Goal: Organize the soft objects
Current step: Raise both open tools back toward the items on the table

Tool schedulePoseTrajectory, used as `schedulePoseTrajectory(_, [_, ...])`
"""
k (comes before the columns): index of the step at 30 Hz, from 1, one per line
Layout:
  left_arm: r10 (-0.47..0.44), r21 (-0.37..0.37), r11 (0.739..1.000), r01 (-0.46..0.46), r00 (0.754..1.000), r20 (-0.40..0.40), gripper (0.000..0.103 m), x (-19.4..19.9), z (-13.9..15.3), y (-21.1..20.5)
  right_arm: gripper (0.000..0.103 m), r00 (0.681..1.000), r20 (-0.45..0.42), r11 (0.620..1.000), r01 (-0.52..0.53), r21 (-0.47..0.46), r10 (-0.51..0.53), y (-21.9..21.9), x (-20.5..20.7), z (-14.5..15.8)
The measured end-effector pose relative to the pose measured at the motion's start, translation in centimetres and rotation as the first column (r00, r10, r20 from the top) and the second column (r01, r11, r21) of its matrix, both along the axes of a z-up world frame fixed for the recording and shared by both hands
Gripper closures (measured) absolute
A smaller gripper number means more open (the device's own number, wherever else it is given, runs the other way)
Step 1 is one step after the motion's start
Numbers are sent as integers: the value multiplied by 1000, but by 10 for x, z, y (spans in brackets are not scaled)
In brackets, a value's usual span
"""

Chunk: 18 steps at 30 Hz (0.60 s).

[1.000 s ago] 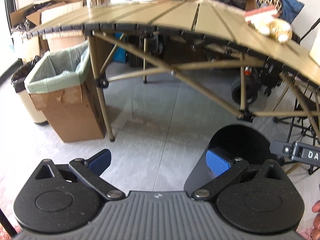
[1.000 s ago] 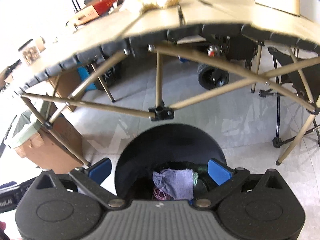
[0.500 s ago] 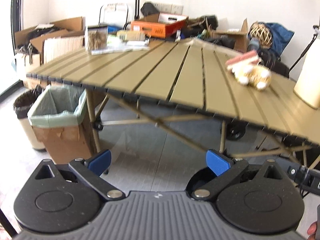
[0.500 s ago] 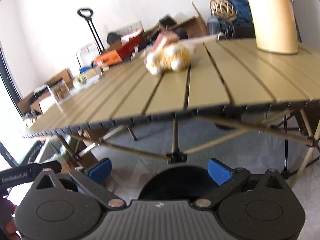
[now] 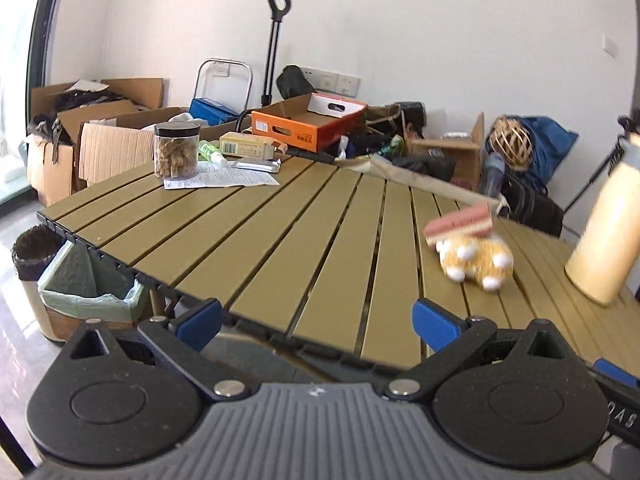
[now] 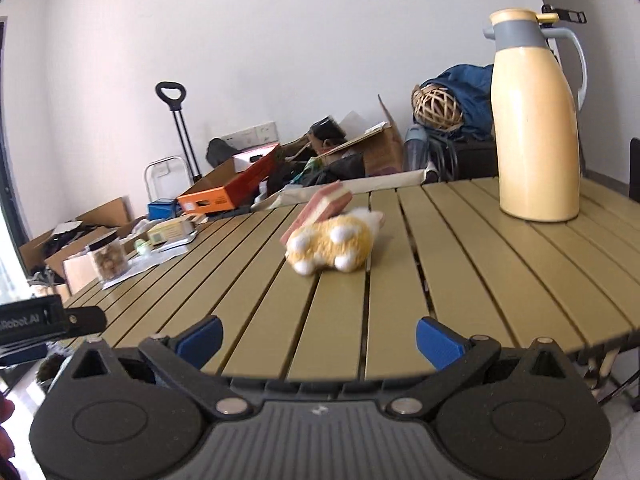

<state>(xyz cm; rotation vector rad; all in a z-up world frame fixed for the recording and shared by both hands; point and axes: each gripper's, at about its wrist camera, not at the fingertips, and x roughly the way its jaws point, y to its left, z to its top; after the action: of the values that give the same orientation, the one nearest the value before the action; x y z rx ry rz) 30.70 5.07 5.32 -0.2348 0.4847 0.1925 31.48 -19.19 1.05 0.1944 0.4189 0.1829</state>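
A yellow plush toy with white paws [image 5: 476,262] [image 6: 332,246] lies on the olive slatted table [image 5: 280,236] [image 6: 460,264], toward its right part. A pink and cream sponge [image 5: 460,226] [image 6: 318,210] leans against the toy's top. My left gripper [image 5: 316,326] is open and empty at the table's near edge, left of the toy. At the same near edge my right gripper [image 6: 318,340] stands open and empty, and the toy lies straight ahead of it.
A cream thermos jug [image 6: 534,120] [image 5: 608,236] stands right of the toy. A clear jar [image 5: 176,152], papers and a box sit at the table's far left. Cardboard boxes, an orange box [image 5: 308,124] and bags crowd the wall. A lined box bin [image 5: 92,300] stands below left.
Both grippers have risen from below the table, over a black bin holding a purple cloth, to tabletop height. The tabletop and plush toy now lie ahead of them.
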Motion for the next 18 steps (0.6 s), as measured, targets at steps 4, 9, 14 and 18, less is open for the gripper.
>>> schedulePoseTrajectory(4, [19, -37, 999, -19, 1000, 13, 0, 20, 10, 2, 0, 1000, 19, 1000, 10, -14, -10, 8, 19, 10])
schedulePoseTrajectory(9, [44, -63, 997, -43, 999, 25, 0, 47, 20, 5, 0, 999, 48, 1000, -10, -15, 11, 19, 43, 20])
schedulePoseTrajectory(14, [73, -89, 993, -72, 997, 8, 0, 77, 16, 11, 0, 997, 64, 999, 41, -28, -39, 28, 74, 22])
schedulePoseTrajectory(18, [86, -78, 993, -87, 996, -7, 0, 100, 7, 12, 0, 995, 61, 996, 84, -25, -82, 28, 100, 18])
